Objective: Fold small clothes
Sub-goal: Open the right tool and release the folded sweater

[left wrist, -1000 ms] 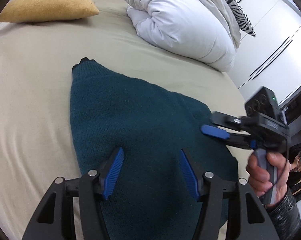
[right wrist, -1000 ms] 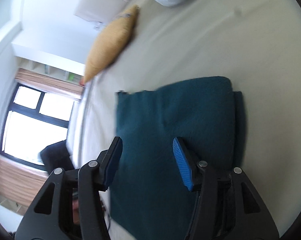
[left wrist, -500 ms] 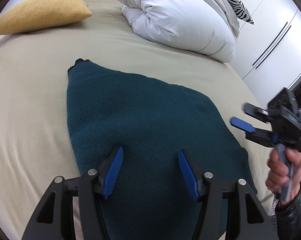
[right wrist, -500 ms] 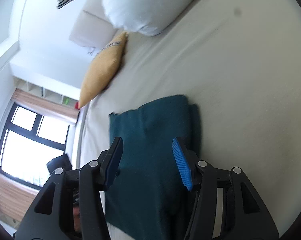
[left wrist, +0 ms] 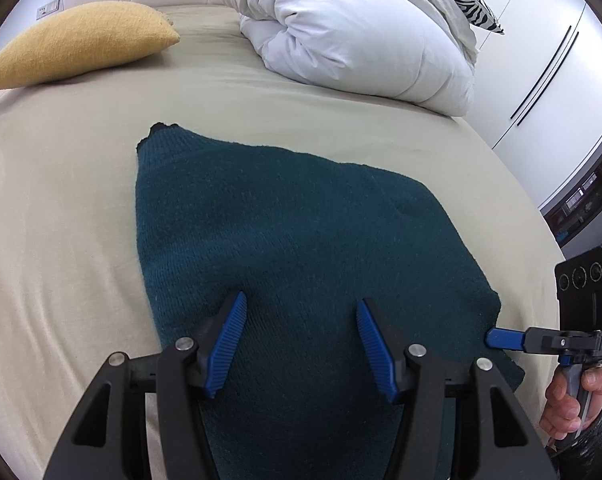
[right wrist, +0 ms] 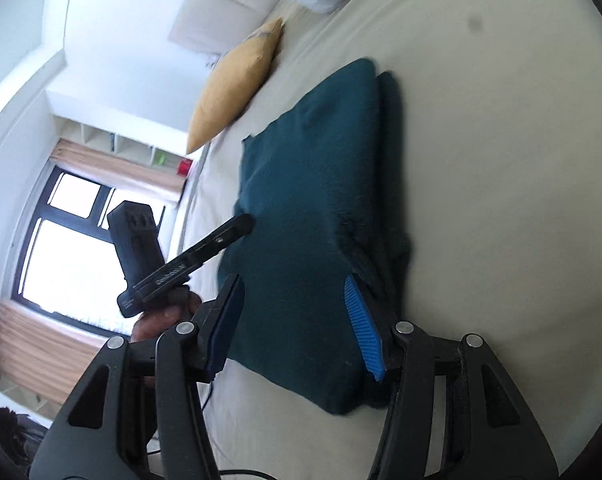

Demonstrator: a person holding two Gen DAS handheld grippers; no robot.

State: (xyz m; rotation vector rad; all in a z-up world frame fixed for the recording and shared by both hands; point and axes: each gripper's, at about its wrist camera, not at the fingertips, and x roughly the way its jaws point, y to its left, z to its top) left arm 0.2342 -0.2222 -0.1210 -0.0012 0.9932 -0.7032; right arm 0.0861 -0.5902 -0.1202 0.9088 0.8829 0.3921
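A dark teal knit garment [left wrist: 293, 240] lies folded flat on the beige bed sheet [left wrist: 53, 200]. My left gripper [left wrist: 301, 340] is open and empty, its blue pads over the garment's near part. My right gripper [right wrist: 293, 320] is open and empty, straddling the garment's [right wrist: 301, 208] near edge. In the left wrist view the right gripper's blue fingertip [left wrist: 501, 338] sits at the garment's right corner. In the right wrist view the left gripper's finger [right wrist: 221, 240] reaches the garment's left edge.
A mustard cushion [left wrist: 77, 44] lies at the far left of the bed. A bunched white duvet [left wrist: 361, 32] lies at the far right. White wardrobe doors [left wrist: 549, 72] stand beyond the bed's right edge. A window [right wrist: 69, 240] shows in the right wrist view.
The right gripper swung away off the garment, then came back low to its right corner. The left gripper stayed open over the garment. The garment lies unchanged.
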